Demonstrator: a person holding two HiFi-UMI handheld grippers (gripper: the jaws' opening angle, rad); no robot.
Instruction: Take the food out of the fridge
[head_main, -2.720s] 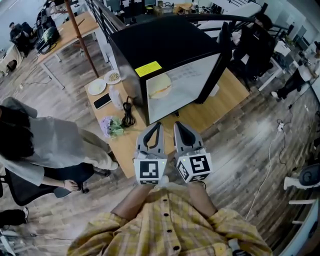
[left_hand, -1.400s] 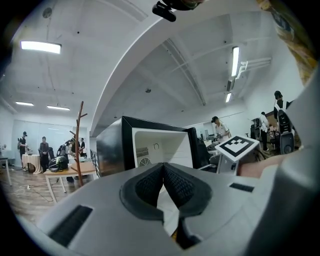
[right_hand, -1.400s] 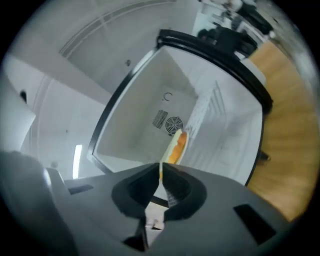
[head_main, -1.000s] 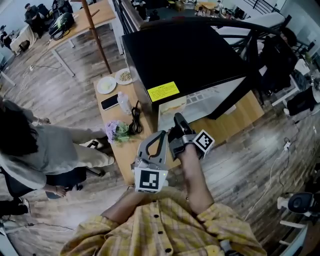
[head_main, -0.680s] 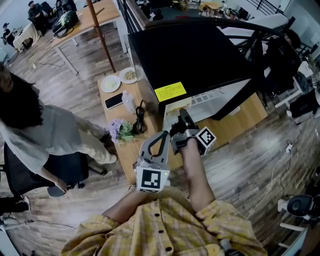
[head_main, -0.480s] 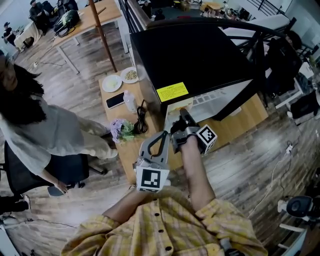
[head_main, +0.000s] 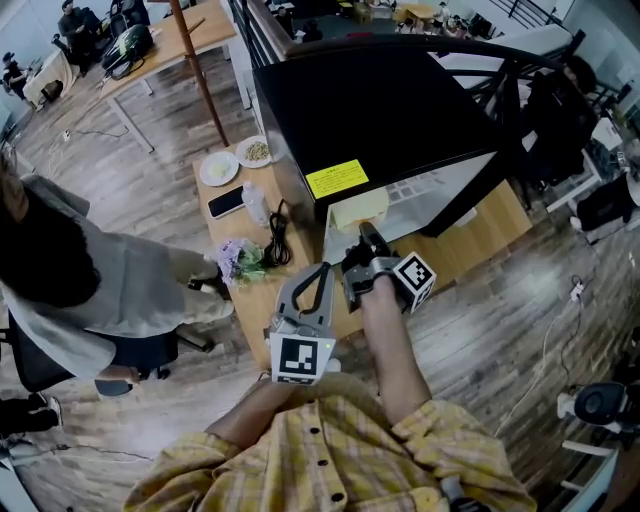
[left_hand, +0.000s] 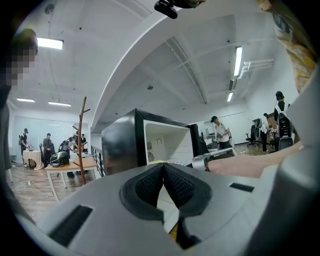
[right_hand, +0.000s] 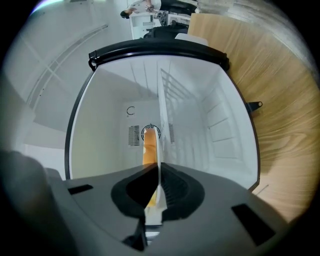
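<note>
A black mini fridge (head_main: 380, 110) stands open on a wooden table (head_main: 470, 235). On its white shelf lies pale food (head_main: 358, 210) on a white plate. My right gripper (head_main: 364, 236) is rolled on its side at the fridge mouth. In the right gripper view its jaws (right_hand: 159, 177) are closing, and the plate's thin rim (right_hand: 160, 150) sits pinched between the pads, with orange-brown food (right_hand: 149, 147) beside it. My left gripper (head_main: 319, 271) hangs back in front of the table, shut and empty, pads meeting (left_hand: 163, 167).
The fridge door (head_main: 478, 175) swings out to the right. On the left of the table lie two plates (head_main: 218, 168), a phone (head_main: 227, 202), a bottle (head_main: 254, 205), a coiled cable (head_main: 275, 240) and flowers (head_main: 238, 262). A person (head_main: 80, 280) sits close to the left.
Since the oldest frame my right gripper has gone forward to the fridge mouth and rolled on its side; over the last second it barely shifts. The left gripper stays. The seated person has moved.
</note>
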